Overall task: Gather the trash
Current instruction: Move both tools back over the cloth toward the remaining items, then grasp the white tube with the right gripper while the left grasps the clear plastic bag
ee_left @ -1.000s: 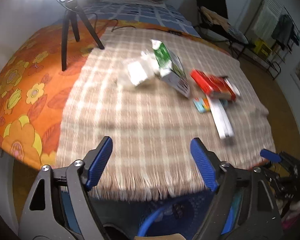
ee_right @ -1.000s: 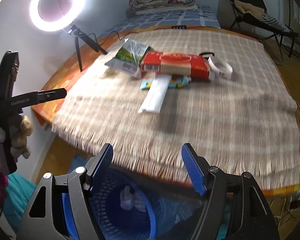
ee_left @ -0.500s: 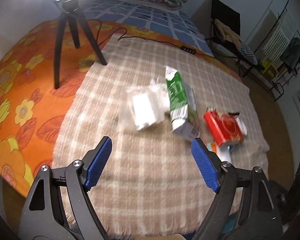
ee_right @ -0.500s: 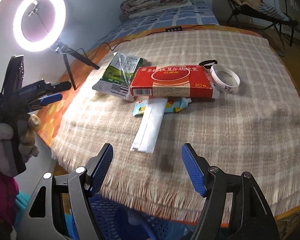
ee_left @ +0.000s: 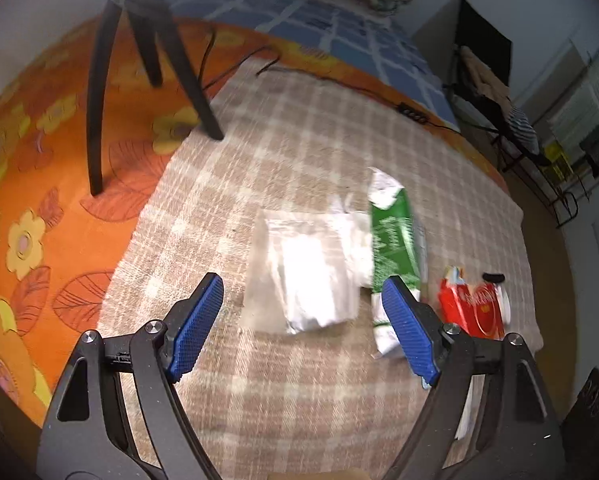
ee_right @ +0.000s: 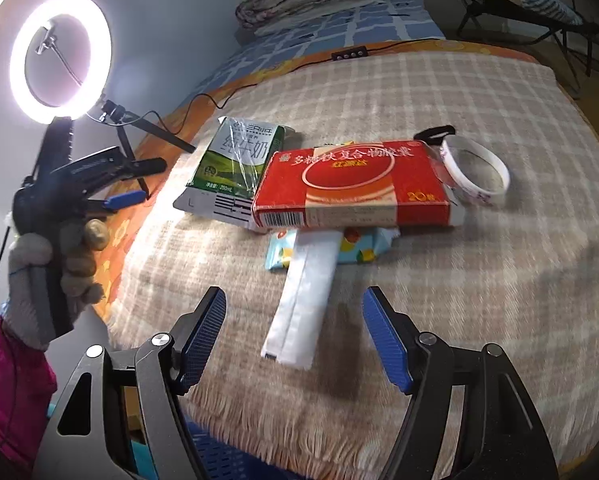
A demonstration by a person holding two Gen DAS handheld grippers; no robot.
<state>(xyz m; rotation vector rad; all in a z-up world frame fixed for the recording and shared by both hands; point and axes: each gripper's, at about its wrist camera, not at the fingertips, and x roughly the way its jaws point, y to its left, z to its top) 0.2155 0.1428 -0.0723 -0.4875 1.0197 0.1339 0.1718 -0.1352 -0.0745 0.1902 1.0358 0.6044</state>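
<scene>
Trash scattered on plaid blanket (ee_left: 307, 152) over the bed. Left wrist view: left claw (ee_left: 303, 328) spread wide, empty, above blurred clear plastic bag (ee_left: 303, 276); green carton (ee_left: 395, 248) touching bag's right side, lettering unreadable. Right wrist view: right claw (ee_right: 295, 340) spread, empty, near white strip wrapper (ee_right: 303, 300); red box (ee_right: 355, 184) printed "20"; green carton (ee_right: 239, 156) marked "250mL"; white band (ee_right: 475, 172) beside box.
</scene>
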